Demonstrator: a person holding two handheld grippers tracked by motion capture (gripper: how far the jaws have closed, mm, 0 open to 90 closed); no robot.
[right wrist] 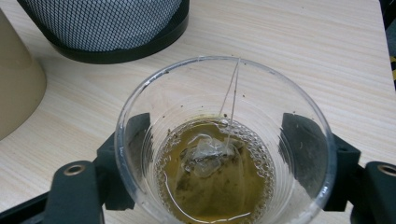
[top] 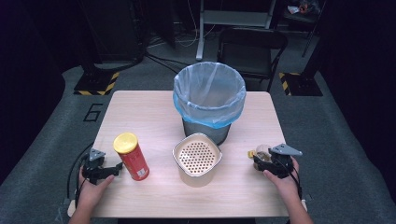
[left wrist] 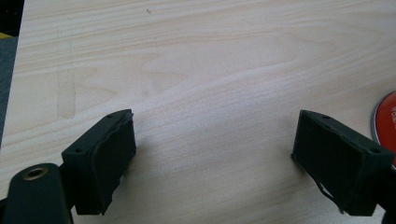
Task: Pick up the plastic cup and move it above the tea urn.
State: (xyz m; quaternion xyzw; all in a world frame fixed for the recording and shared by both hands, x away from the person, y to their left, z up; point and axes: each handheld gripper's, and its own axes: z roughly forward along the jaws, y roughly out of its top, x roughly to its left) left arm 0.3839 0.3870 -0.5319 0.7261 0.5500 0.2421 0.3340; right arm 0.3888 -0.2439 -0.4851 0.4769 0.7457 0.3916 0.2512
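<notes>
Right gripper view looks down into a clear plastic cup standing between the jaws of the right gripper, a tea bag slumped in brownish liquid at its bottom. The jaws flank the cup wall, but whether they press it I cannot tell. For a clean lift, I would close gently, since thin plastic buckles, and keep the cup upright. Beyond it stands the mesh bin; off to one side, a beige strainer tub. The left gripper rests open over bare table, holding nothing.
</notes>
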